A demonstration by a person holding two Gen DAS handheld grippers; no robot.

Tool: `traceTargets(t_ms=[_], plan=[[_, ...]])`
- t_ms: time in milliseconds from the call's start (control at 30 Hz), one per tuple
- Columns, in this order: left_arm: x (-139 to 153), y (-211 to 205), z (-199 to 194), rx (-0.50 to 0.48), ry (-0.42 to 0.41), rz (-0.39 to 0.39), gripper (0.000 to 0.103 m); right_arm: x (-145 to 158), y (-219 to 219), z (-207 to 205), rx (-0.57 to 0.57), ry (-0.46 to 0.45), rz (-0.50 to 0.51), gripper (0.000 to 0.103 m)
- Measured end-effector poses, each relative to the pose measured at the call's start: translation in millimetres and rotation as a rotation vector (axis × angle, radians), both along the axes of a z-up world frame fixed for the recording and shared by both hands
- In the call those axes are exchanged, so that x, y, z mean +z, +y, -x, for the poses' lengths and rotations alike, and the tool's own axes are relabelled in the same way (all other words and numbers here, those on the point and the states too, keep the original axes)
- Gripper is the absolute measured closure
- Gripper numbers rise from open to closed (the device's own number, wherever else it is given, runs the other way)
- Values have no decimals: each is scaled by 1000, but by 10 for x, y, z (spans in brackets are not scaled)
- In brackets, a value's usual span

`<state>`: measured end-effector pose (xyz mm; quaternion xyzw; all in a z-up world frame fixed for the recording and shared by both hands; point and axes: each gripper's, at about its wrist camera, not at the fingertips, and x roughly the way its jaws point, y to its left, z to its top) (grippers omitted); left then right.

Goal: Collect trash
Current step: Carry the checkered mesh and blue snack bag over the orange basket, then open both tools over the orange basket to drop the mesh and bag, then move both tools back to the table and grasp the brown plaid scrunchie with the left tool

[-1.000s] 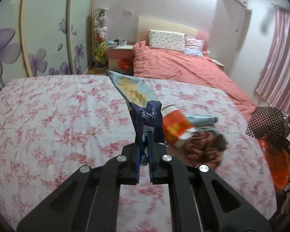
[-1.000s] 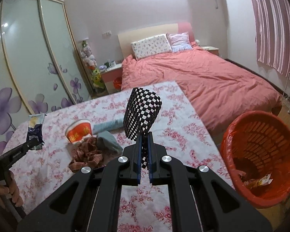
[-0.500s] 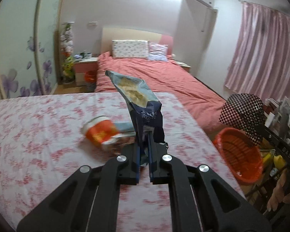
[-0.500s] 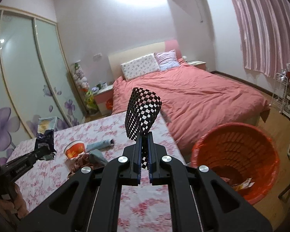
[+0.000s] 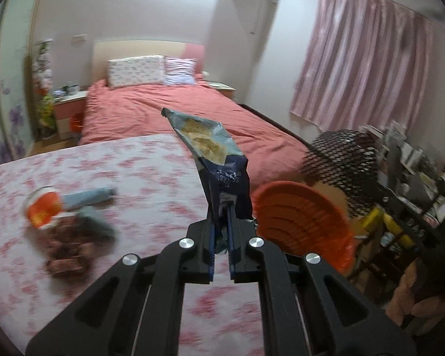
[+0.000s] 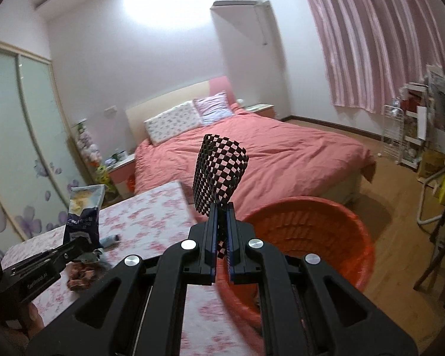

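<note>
My left gripper (image 5: 221, 207) is shut on a blue snack bag (image 5: 213, 151) that stands up from its jaws, above the floral bed's right edge. My right gripper (image 6: 221, 216) is shut on a black-and-white checkered wrapper (image 6: 219, 172), held over the near rim of the orange basket (image 6: 311, 237). From the left wrist view the orange basket (image 5: 299, 216) sits just right of the bag, with the checkered wrapper (image 5: 338, 154) above it. In the right wrist view the snack bag (image 6: 84, 213) shows at the left.
On the floral sheet (image 5: 118, 172) lie an orange-and-white cup (image 5: 41, 207), a light blue tube (image 5: 89, 197) and a brown crumpled wrapper (image 5: 69, 252). A salmon-covered bed (image 6: 267, 160) stands behind. Cluttered shelves (image 6: 424, 130) and a chair fill the right side; pink curtains hang there.
Both grippers have swung right toward the orange basket, each still carrying its item. The cup and wrappers on the floral sheet have slid to the left of the left wrist view.
</note>
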<state>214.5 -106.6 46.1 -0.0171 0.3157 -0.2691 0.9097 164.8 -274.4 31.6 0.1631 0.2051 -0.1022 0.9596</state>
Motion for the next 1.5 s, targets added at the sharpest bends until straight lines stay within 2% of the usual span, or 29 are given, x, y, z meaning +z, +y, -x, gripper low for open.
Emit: traceTargets(t_ms=[267,467,500,533,600,633,667,700,733,800,833,900,1000,1233,1500], plan=[[-243,-860,-12,-148,32,-21,95,-217,-348,-25,-63,44,-14,97],[-528,-1294,-174,-190,94,-52,93,-375,-569,-111,-71,88,-31,97],[-561,-1327,-182,-188,101,-57,89,-412,-595,-131,-66,105,-36,97],[-605,-1360,-202,-191,112,-62,86,-462,-620,-149,-65,123,-43,95],[-707,-1420,-253,-181,132,-82,74,-558,-660,-168,-59,154,-52,82],[-743,-1425,-265,-177,139,-88,72,-612,-662,-184,-55,167,-55,67],[-797,-1405,-281,-168,147,-99,69,-620,-649,-149,-57,170,-53,62],[-832,-1374,-295,-159,151,-108,65,-637,-652,-138,-60,174,-50,57],[-856,-1335,-304,-146,151,-115,63,-649,-651,-131,-64,178,-47,57],[-865,-1248,-327,-115,146,-133,50,-656,-638,-114,-74,186,-39,50],[-865,-1198,-328,-99,140,-142,47,-651,-652,-108,-78,185,-35,43],[-858,-1024,-321,-55,118,-164,37,-634,-621,-80,-85,179,-20,40],[-839,-742,-285,3,98,-188,31,-610,-586,-84,-81,172,-6,33],[-846,125,-264,156,103,-206,27,-568,-213,-158,-24,171,16,25],[-859,1344,-343,393,131,-180,27,-546,317,-221,83,179,60,25]])
